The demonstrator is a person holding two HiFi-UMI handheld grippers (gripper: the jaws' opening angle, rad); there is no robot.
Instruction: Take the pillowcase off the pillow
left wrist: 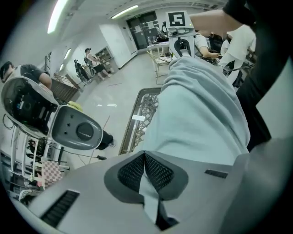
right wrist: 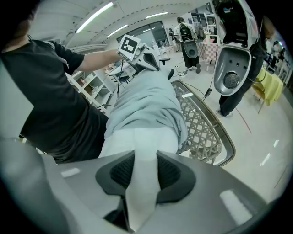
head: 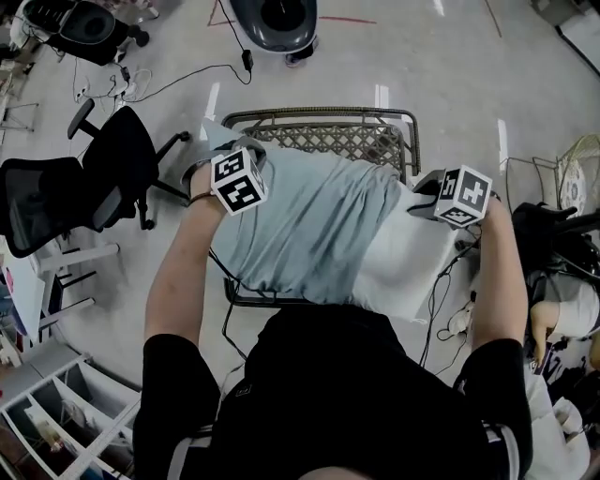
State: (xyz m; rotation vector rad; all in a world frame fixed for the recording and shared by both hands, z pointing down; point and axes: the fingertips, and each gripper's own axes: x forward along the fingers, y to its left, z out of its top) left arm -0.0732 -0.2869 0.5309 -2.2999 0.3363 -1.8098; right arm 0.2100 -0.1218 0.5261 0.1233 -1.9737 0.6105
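A white pillow (head: 412,267) lies across a woven metal seat (head: 328,139), most of it inside a pale blue-grey pillowcase (head: 309,220). Its bare white end sticks out to the right. My left gripper (head: 251,157) is at the pillow's left end. In the left gripper view this gripper (left wrist: 144,157) is shut on a fold of the pillowcase (left wrist: 201,105). My right gripper (head: 419,195) is at the right end. The right gripper view shows it (right wrist: 145,160) shut on the bare white pillow (right wrist: 137,141), with the pillowcase (right wrist: 146,103) bunched beyond.
A black office chair (head: 89,178) stands to the left. A grey machine base (head: 277,23) and cables lie on the floor behind the seat. White shelving (head: 66,412) is at lower left, and clutter and cords (head: 553,244) are to the right. People stand far off in the room.
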